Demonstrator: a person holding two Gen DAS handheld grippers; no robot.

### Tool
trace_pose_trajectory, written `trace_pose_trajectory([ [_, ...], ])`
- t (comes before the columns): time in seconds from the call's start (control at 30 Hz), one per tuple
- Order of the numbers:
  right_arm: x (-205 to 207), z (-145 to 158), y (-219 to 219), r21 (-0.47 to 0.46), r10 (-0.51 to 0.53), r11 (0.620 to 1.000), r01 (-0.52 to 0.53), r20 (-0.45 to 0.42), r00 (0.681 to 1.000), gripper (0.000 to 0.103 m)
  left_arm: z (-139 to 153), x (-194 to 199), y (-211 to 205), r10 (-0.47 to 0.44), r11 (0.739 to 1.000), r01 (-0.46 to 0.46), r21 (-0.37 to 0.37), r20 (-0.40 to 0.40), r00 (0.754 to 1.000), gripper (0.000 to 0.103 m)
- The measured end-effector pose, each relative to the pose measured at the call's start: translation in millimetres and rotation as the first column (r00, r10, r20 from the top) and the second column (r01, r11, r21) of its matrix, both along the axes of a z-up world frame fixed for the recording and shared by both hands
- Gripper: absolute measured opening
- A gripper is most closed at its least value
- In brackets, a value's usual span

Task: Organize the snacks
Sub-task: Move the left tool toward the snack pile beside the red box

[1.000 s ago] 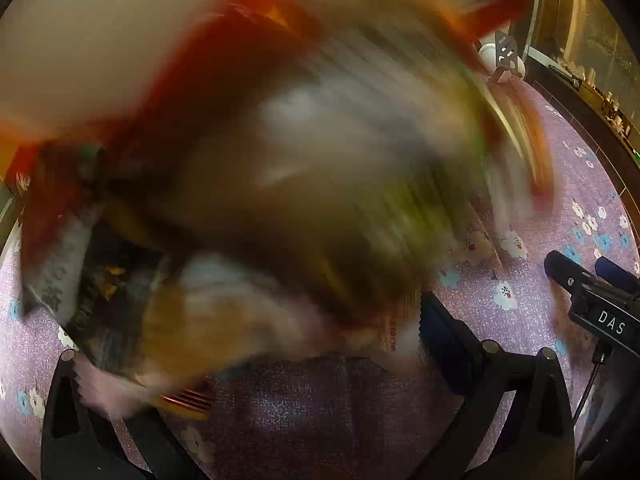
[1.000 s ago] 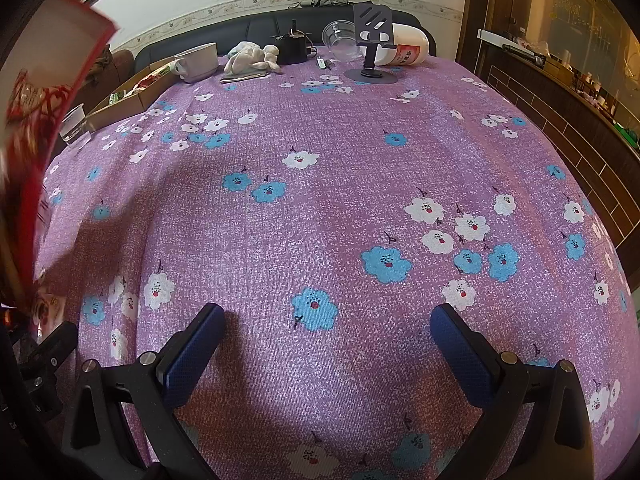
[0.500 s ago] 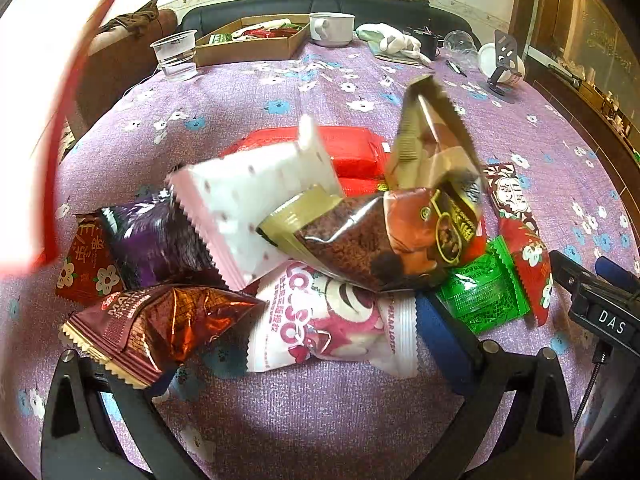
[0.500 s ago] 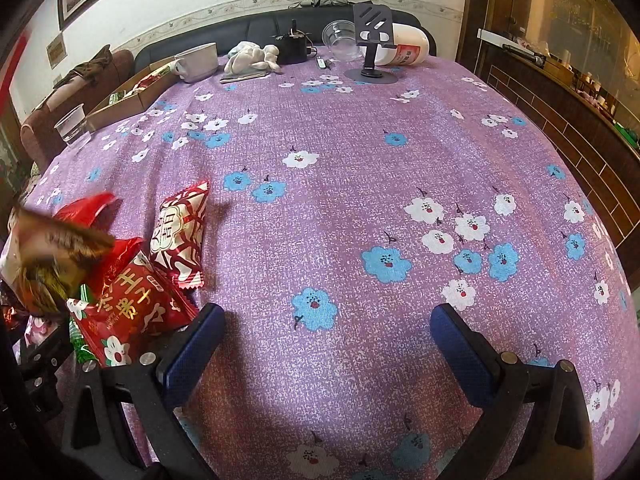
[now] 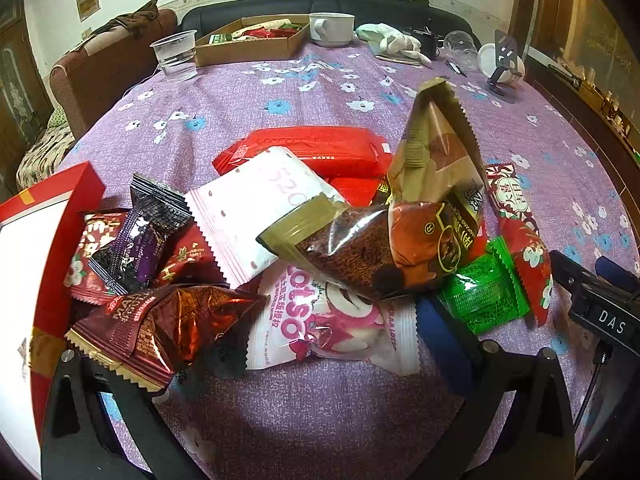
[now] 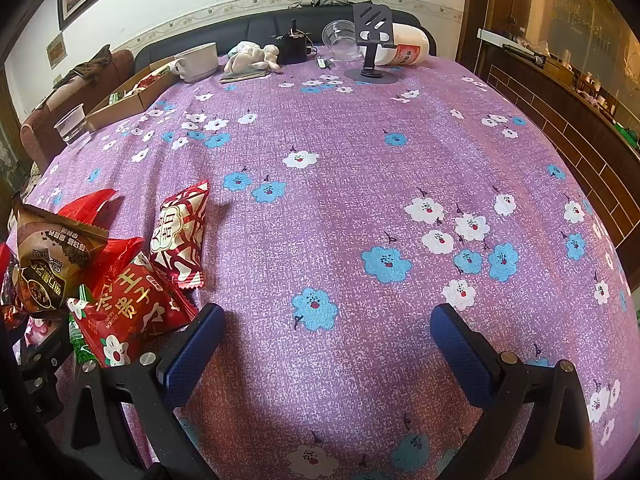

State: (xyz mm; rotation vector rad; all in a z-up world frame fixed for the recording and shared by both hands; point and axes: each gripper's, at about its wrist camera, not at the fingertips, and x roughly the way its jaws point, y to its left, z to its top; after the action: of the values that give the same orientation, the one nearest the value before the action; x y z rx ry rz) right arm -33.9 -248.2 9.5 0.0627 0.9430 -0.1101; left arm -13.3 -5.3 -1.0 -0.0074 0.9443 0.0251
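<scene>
A heap of snack packets lies on the purple flowered tablecloth (image 5: 320,412) in the left wrist view: a brown-and-gold packet (image 5: 380,248) on top, a pink-and-white one (image 5: 332,320), a white dotted one (image 5: 256,208), a long red one (image 5: 312,152), a green one (image 5: 484,292), a purple one (image 5: 136,240) and a dark red foil one (image 5: 168,324). My left gripper (image 5: 272,368) is open at the heap's near edge, the foil packet lying over its left finger. My right gripper (image 6: 328,344) is open over bare cloth; a red packet (image 6: 132,304) and a red-and-white packet (image 6: 180,232) lie to its left.
A red box with a white inside (image 5: 40,260) stands at the left of the heap. At the far end are a cardboard tray (image 5: 252,40) with snacks, a plastic cup (image 5: 176,56), a white mug (image 5: 332,28), a cloth (image 6: 252,58) and a phone stand (image 6: 372,52).
One second ago the packets were a falling blur in front of the left camera. They now lie still in a heap, and the red box has come down at the left. Both grippers stay put.
</scene>
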Motion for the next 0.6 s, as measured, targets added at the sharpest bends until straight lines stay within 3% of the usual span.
trace_pose_trajectory([
  [0.6, 0.0, 0.2, 0.0, 0.000, 0.000, 1.000, 0.000, 0.000, 1.000, 0.103, -0.3, -0.5, -1.2, -0.001, 1.000, 0.001, 0.004, 0.001, 1.000, 0.103],
])
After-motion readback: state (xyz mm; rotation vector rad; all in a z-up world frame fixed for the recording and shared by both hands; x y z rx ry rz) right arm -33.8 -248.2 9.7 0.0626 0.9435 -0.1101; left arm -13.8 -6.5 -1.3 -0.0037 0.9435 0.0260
